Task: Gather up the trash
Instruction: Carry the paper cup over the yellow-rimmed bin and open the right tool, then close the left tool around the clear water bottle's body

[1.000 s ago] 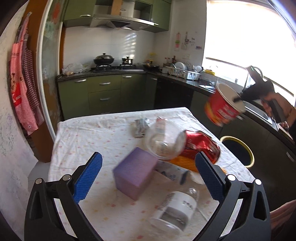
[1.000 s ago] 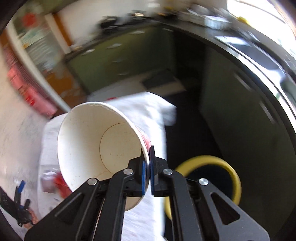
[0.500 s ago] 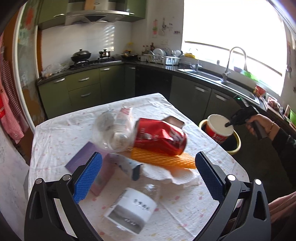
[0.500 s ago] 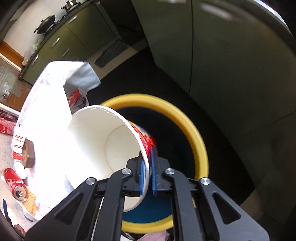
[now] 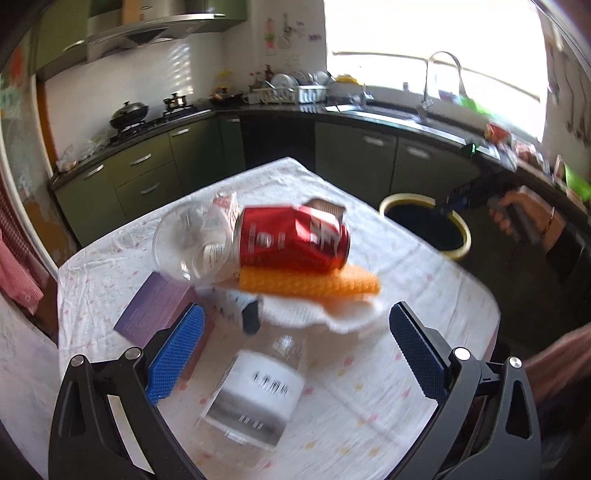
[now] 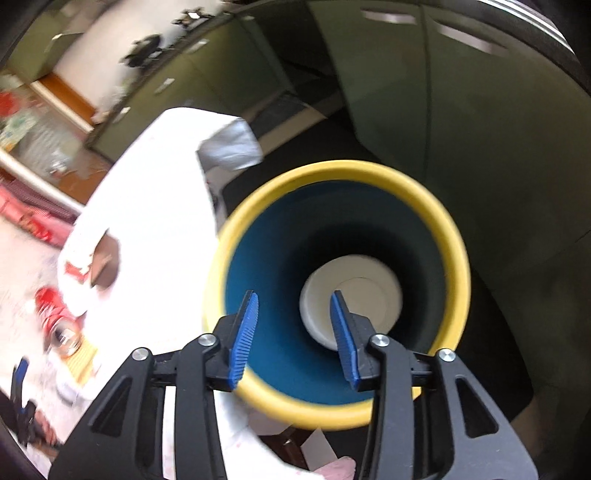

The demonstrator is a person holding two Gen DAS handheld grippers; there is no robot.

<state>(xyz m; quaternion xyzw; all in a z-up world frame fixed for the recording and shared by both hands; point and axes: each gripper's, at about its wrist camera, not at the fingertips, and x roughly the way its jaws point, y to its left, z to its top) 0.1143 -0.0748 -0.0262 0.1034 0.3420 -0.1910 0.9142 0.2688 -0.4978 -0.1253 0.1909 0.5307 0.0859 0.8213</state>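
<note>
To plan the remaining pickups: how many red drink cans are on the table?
1. The red can lies on its side mid-table, on the orange mesh, beside the clear cup. Others may be hidden behind it.

Home kitchen: green cabinets point(image 5: 147, 177) under a dark counter, with a wok on the stove point(image 5: 129, 112) left of the sink faucet point(image 5: 439, 81), dish rack point(image 5: 295, 90) between them, range hood point(image 5: 155, 31) above the stove.

White paper cup point(image 6: 351, 295) lies upright — deep inside yellow-rimmed bin point(image 6: 448, 229).
</note>
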